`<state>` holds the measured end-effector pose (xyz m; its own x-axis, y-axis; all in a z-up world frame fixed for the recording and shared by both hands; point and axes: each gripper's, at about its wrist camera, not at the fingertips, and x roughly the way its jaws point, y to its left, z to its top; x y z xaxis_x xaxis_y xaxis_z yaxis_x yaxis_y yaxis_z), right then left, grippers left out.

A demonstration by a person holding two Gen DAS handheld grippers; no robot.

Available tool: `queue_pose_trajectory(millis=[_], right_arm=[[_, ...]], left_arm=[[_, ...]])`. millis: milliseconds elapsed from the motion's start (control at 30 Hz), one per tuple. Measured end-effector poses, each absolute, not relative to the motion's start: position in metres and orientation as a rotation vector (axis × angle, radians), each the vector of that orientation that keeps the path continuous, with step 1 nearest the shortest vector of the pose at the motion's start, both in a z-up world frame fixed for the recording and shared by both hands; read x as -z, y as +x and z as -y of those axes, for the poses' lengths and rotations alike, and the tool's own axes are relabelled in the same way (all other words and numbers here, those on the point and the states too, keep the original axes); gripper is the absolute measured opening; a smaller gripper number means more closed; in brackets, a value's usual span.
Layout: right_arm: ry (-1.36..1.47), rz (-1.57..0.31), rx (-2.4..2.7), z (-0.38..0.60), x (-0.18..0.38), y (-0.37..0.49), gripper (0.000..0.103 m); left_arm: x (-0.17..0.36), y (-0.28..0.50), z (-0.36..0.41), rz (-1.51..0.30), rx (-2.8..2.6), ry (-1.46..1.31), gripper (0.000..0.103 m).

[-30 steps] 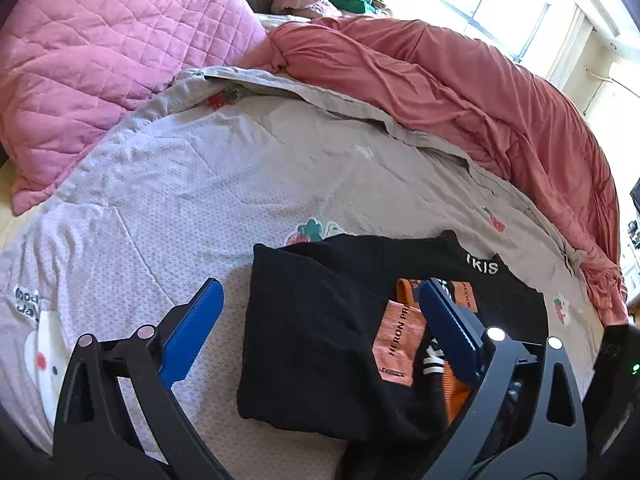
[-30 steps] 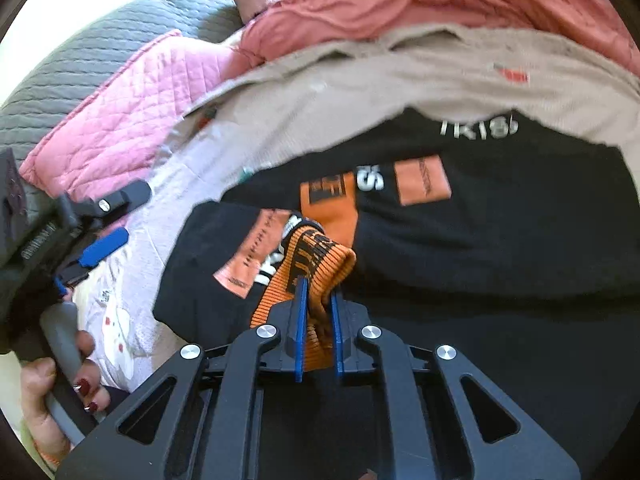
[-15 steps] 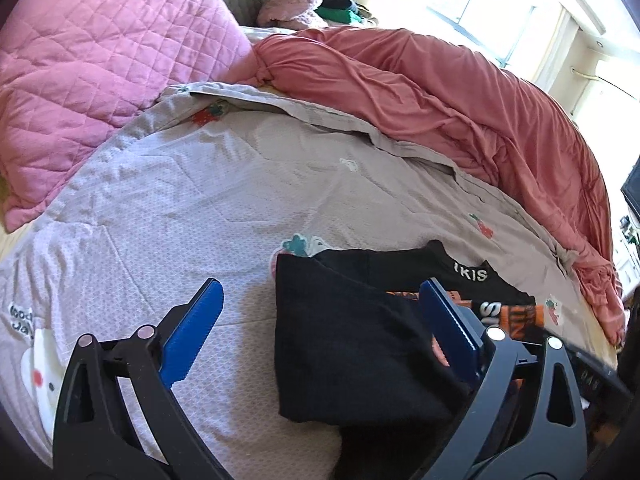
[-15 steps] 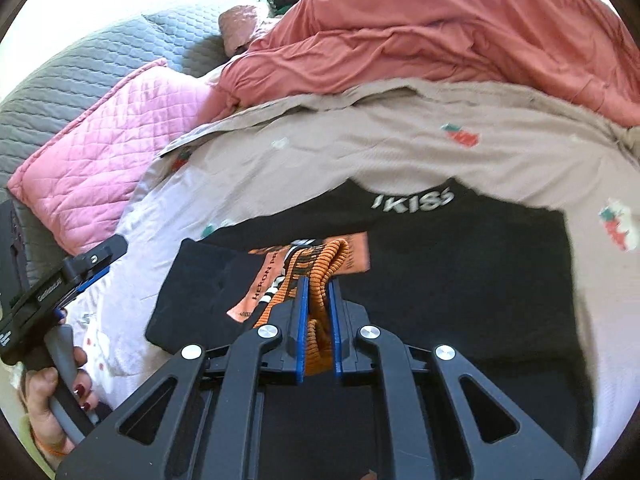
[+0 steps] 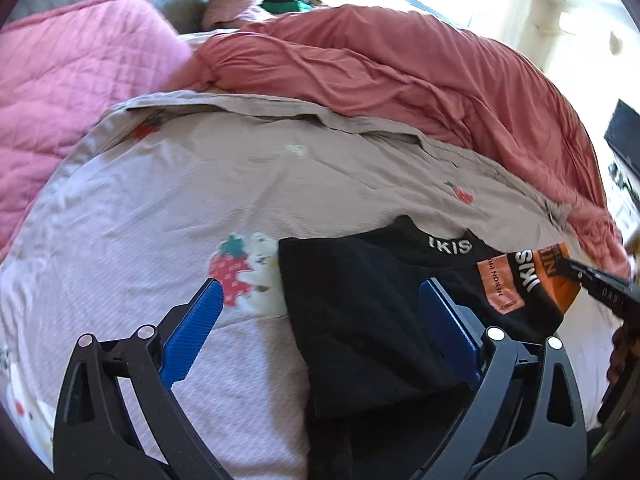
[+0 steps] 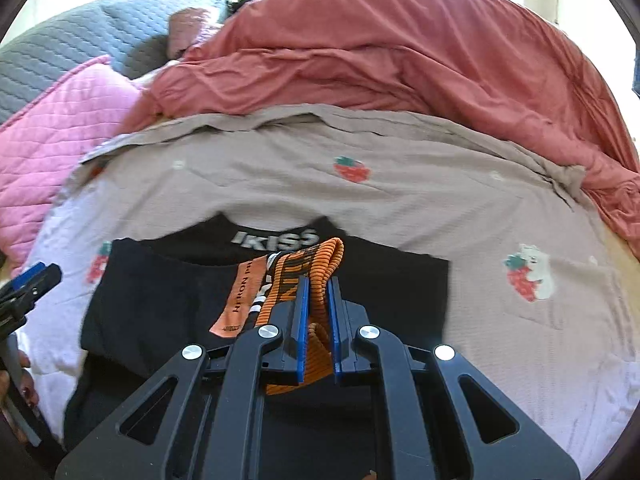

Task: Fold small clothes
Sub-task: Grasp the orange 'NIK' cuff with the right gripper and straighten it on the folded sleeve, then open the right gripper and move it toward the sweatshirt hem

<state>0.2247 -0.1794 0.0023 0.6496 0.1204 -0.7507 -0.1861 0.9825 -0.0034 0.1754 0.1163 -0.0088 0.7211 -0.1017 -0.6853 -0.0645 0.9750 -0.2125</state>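
A black top (image 5: pixel 360 320) with white "IKIS" lettering at the collar lies flat on the bed sheet (image 5: pixel 240 184), its left side folded inward. My right gripper (image 6: pixel 319 282) is shut on the orange ribbed cuff (image 6: pixel 326 258) of a sleeve that carries an orange label (image 6: pixel 240 300), and holds it above the middle of the top. The left wrist view shows that gripper (image 5: pixel 592 280) at the right edge with the cuff (image 5: pixel 560 276). My left gripper (image 5: pixel 320 286) hangs open over the top's left folded edge with nothing between its blue pads (image 5: pixel 192 332).
A salmon duvet (image 5: pixel 400 72) is bunched along the far side of the bed. A pink quilted pillow (image 5: pixel 60 80) lies far left against a grey headboard (image 6: pixel 60 48). The beige sheet has strawberry prints (image 6: pixel 528 276). A hand (image 6: pixel 24 380) holds the left gripper's handle.
My right gripper has lifted the orange cuff and carried it rightward across the top, dragging the sleeve along. The left gripper has shifted sideways and rolled a little, staying open.
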Motion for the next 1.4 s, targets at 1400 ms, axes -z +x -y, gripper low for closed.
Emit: queue_pose_trajectory(millis=[1400], right_arm=[[-0.055, -1.076, -0.114, 0.202, 0.083, 0.226, 0.031]], left_arm=[[0.080, 0.198, -0.025, -1.070, 0.211, -0.052, 0.092]])
